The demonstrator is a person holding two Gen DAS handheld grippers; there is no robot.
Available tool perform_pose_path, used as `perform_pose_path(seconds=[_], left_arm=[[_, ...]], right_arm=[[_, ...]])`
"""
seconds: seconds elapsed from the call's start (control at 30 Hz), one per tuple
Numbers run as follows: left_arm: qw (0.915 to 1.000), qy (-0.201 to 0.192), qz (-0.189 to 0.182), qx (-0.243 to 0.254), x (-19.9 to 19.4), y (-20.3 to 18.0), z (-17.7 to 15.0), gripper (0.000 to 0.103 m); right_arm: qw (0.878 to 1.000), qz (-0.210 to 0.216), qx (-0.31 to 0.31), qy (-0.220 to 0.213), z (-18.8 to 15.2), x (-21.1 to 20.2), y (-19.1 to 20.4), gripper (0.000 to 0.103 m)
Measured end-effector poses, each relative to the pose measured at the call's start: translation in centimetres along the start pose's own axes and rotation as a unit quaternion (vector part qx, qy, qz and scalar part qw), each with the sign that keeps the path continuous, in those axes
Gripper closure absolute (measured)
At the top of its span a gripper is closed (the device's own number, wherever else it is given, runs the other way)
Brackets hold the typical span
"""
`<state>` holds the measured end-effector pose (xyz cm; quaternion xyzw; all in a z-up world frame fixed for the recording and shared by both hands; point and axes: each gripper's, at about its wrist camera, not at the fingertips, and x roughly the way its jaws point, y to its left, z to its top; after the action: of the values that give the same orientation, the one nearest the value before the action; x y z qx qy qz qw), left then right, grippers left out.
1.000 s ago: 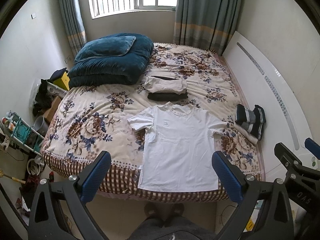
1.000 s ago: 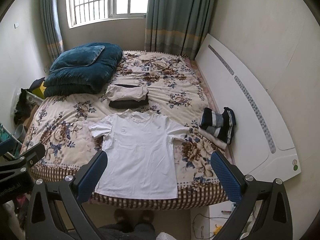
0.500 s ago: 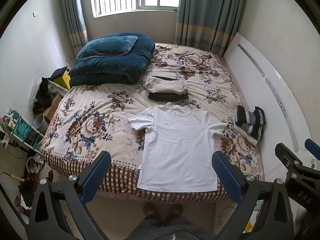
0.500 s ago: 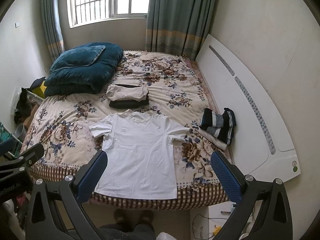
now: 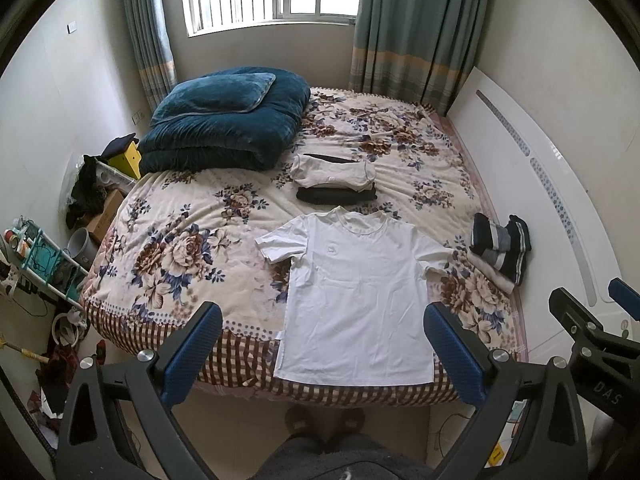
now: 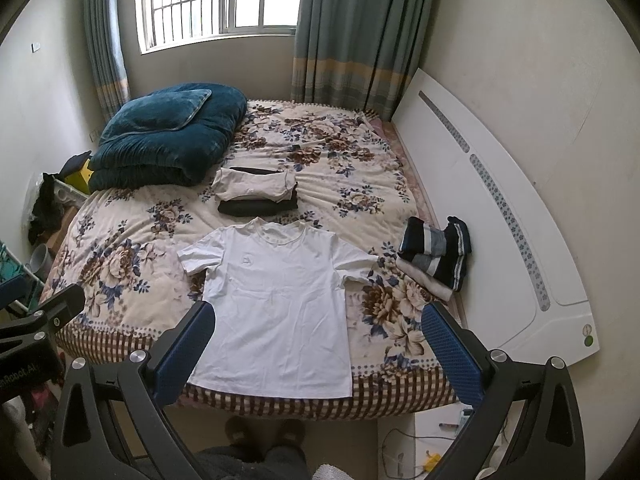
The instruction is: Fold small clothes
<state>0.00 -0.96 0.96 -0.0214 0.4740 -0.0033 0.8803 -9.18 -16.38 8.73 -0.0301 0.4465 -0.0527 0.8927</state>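
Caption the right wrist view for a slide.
Open right gripper above a white T-shirt laid flat on the floral bed.

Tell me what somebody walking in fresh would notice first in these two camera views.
First, the white T-shirt spread flat, front up, at the near edge of the floral bed, hem at the checked border. Next, the bulky blue quilt folded at the far left corner under the window, with small folded clothes beyond the shirt's collar. Both the left gripper and right gripper are held open above the near edge, holding nothing.
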Motion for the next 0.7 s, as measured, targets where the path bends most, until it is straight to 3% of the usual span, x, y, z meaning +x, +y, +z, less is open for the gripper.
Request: perform_pose_path(seconds=[0.5,0.7], left_arm=[[1.0,0.0,-0.002,-0.002,0.1,-0.1,-0.1,0.0],[0.9991,-0.033,0.024,0.008,2.5,-0.6,0.6,0.0]], right_arm=[[1.0,-0.001,0.001,0.0,-0.3,-0.1,0.0,0.0],[1.0,-0.007,0.017,0.007,-1.1,1.9,-0.3,0.0]])
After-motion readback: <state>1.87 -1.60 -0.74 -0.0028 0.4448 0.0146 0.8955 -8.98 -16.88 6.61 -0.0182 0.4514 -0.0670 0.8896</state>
